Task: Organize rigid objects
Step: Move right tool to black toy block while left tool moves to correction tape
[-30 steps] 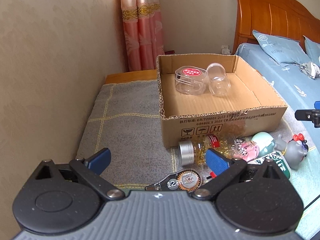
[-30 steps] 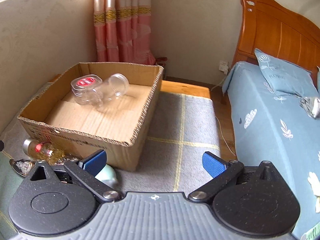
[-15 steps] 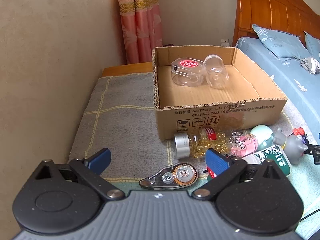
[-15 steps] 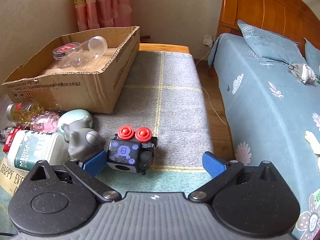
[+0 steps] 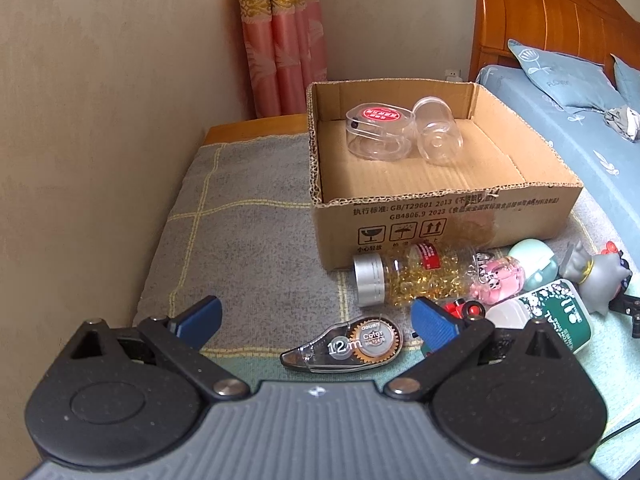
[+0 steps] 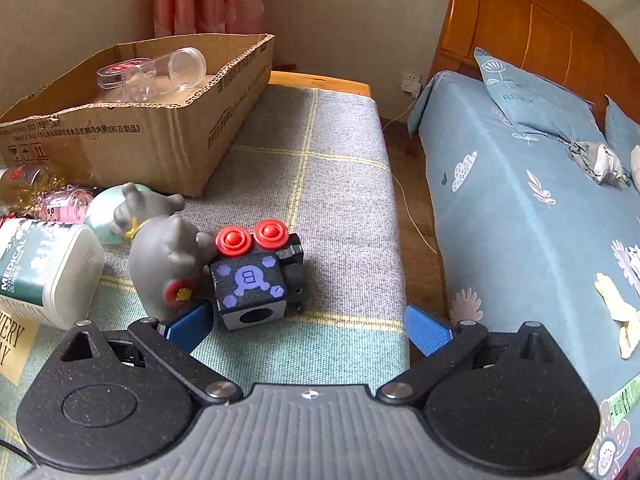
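Observation:
A cardboard box (image 5: 440, 216) (image 6: 168, 140) on the grey blanket holds two clear plastic jars (image 5: 380, 130) (image 6: 152, 70). Before its near wall lie a bottle of yellow capsules (image 5: 404, 276), a pink toy (image 5: 498, 280), a green-and-white tub (image 5: 548, 316) (image 6: 44, 264), a grey figurine (image 5: 600, 278) (image 6: 164, 268) and a correction tape (image 5: 348, 344). My left gripper (image 5: 316, 318) is open above the tape. My right gripper (image 6: 308, 322) is open just short of a black cube toy with red buttons (image 6: 256, 276).
A bed with blue sheet (image 6: 520, 220) and wooden headboard (image 6: 520, 24) lies to the right. A bare wall (image 5: 100, 120) runs along the left and pink curtains (image 5: 280, 40) hang at the back. A wooden floor strip (image 6: 412, 220) separates blanket and bed.
Both grippers have pulled back from the box and dropped lower. The right one now faces the black cube toy and grey figurine; the left one hangs over the correction tape.

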Available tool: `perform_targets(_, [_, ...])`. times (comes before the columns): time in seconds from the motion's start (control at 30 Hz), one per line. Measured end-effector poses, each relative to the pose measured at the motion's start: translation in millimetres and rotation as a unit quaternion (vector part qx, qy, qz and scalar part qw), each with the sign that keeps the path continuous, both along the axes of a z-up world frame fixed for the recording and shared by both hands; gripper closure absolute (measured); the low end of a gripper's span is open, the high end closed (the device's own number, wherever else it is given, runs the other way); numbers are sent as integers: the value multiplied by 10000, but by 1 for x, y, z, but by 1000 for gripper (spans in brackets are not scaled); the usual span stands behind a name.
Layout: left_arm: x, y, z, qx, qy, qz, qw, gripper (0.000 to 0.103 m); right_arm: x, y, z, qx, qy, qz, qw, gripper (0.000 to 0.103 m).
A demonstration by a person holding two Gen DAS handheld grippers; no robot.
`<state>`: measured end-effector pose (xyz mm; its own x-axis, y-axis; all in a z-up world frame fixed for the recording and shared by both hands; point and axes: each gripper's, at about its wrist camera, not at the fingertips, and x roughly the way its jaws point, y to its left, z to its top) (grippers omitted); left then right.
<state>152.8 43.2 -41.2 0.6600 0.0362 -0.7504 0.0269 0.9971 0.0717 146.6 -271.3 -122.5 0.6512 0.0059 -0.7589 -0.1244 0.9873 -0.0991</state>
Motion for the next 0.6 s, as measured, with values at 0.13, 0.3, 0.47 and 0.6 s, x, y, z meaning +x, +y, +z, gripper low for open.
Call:
perform_targets(0.13, [-1,5,-11,-138,97,3,9999,2,-3,6,-5,-35,-203,462,9987,0])
perform_targets(0.3, [-8,9,-29,-210,205,-75,9995,2,-2,-4,-9,431,-134,728,9963,0])
perform_targets(0.47, [-4,10,-46,-333,310,-30,9990,2,-5,-2,-9,439,-231,786,9957,0])
perform_targets(0.6, [7,9,-53,-353,225,28,9991,2,-7,-3,-10,444,-248,785,9956,0])
